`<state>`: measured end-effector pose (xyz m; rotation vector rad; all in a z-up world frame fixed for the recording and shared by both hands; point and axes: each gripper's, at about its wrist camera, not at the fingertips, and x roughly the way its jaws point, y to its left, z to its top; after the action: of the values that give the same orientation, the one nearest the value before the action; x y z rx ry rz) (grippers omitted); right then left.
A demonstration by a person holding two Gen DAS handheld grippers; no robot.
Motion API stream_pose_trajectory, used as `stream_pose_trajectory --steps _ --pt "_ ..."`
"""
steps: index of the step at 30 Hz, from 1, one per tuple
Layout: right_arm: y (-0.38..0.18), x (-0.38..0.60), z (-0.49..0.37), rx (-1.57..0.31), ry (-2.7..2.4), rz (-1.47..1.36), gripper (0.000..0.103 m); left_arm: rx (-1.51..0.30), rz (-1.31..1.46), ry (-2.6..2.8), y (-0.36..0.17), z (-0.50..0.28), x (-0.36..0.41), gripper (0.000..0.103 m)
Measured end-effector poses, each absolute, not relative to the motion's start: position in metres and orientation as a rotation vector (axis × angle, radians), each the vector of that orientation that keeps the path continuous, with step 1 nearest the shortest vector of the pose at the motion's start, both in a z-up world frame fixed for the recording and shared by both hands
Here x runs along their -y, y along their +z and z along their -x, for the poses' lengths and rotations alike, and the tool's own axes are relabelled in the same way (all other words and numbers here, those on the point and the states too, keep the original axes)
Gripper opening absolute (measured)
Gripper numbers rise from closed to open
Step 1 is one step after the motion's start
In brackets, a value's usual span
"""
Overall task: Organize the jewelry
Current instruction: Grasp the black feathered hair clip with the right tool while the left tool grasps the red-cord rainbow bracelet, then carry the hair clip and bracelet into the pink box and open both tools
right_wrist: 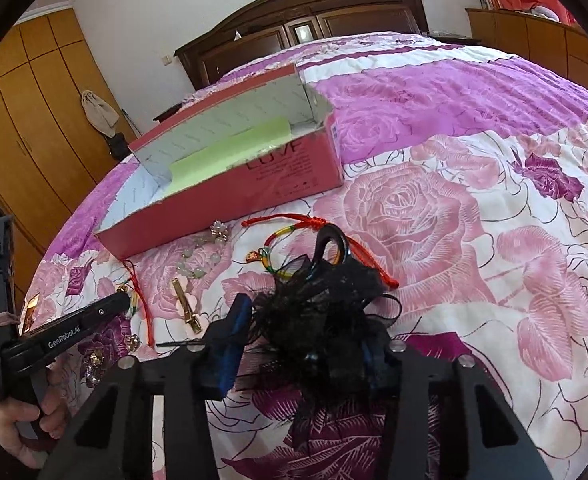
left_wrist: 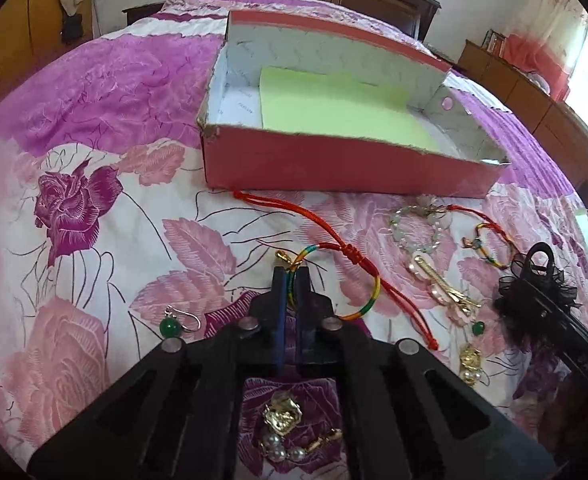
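1. Your bedspread (left_wrist: pixel 94 160) is white, printed with pink and deep purple roses, with a solid purple band further up.
2. The box (left_wrist: pixel 334 168) is red-pink outside, pale grey-white inside, with a light green sheet (left_wrist: pixel 334 108) on its floor.
3. The cord bracelet (left_wrist: pixel 334 252) is red, with green, yellow and red bands.
4. The earring (left_wrist: pixel 170 326) has a dark green bead on a silver hook.
5. The hair clip (right_wrist: pixel 322 320) is black lace.
6. Your left gripper (left_wrist: pixel 292 276) is black with blue pads.
7. The wardrobe (right_wrist: pixel 34 120) is orange-brown; the headboard (right_wrist: pixel 306 20) is dark brown.

Left gripper (left_wrist: pixel 292 280) clamped, right gripper (right_wrist: pixel 306 344) half-closed
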<state>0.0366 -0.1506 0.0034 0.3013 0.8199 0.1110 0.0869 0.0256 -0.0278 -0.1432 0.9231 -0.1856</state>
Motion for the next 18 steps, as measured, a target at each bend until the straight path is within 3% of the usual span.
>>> stream_pose_trajectory --steps 18 --pt "0.060 0.138 -0.013 -0.647 0.157 -0.223 0.047 -0.746 0.114 -0.243 0.032 -0.064 -0.016 0.000"
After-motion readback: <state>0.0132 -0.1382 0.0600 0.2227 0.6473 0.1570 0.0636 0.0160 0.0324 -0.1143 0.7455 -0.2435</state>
